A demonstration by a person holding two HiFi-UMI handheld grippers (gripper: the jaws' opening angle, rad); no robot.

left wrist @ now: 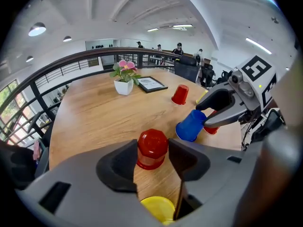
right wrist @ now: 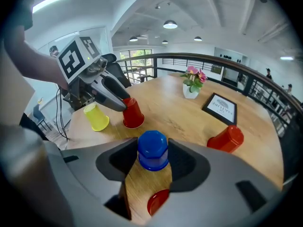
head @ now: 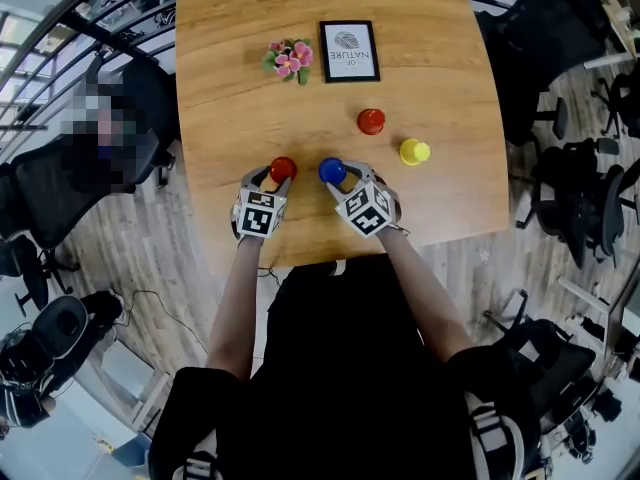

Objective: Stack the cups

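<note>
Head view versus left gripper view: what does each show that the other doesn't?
Only the head view: the person's torso and the marker cube on the left claw. Only the left gripper view: a yellow cup beneath that claw, and people in the background. Both: the near red cup in the left claw, the blue cup in the right claw, the far red cup, flower pot and framed print.

Open tabletop (head: 225, 88) at left, far red cup (head: 371, 120) and yellow cup (head: 414, 151) at right

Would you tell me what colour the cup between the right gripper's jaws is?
The cup is blue, clearest in the right gripper view.
</note>
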